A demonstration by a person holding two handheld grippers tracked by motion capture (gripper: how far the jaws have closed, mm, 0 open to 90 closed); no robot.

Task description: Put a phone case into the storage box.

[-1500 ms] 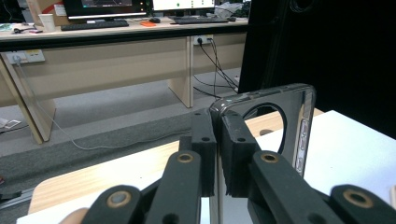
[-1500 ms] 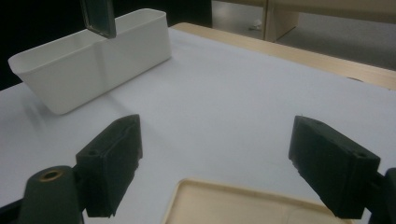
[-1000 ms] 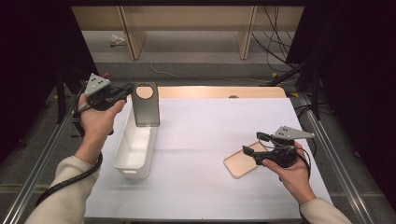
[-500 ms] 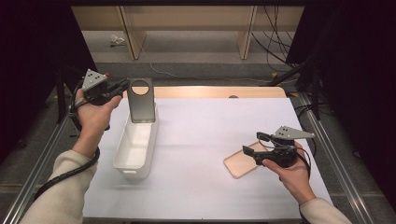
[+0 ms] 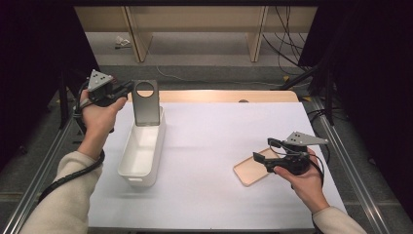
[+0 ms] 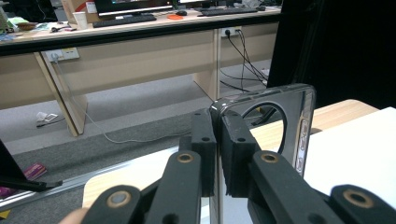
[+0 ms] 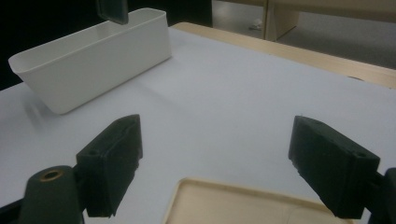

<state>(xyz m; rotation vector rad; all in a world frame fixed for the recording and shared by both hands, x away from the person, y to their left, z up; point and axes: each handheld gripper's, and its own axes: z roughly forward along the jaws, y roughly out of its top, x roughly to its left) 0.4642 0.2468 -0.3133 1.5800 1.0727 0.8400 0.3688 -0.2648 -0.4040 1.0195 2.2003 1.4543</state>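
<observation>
A tall grey metal holder (image 5: 146, 109) with a round hole near its top hangs tilted over the far end of a white bin (image 5: 157, 151). My left gripper (image 5: 129, 90) is shut on the holder's top edge from the left. In the left gripper view the pads (image 6: 205, 140) pinch the thin wall of the holder (image 6: 304, 116). My right gripper (image 5: 263, 150) is open just above a beige tray (image 5: 248, 173) at the right. Nothing is between its jaws in the right gripper view (image 7: 215, 140), where the tray (image 7: 233, 205) lies below them and the holder's lower end (image 7: 112, 9) hangs over the bin (image 7: 93, 60).
A white sheet (image 5: 219, 131) covers the table, with a wooden strip (image 5: 219, 96) along its far edge. Metal rails (image 5: 341, 146) run down both sides. Desks and cables stand on the floor beyond.
The left hand has drawn back slightly and tipped the holder, so its round hole now faces the high view. The right hand has stayed still.
</observation>
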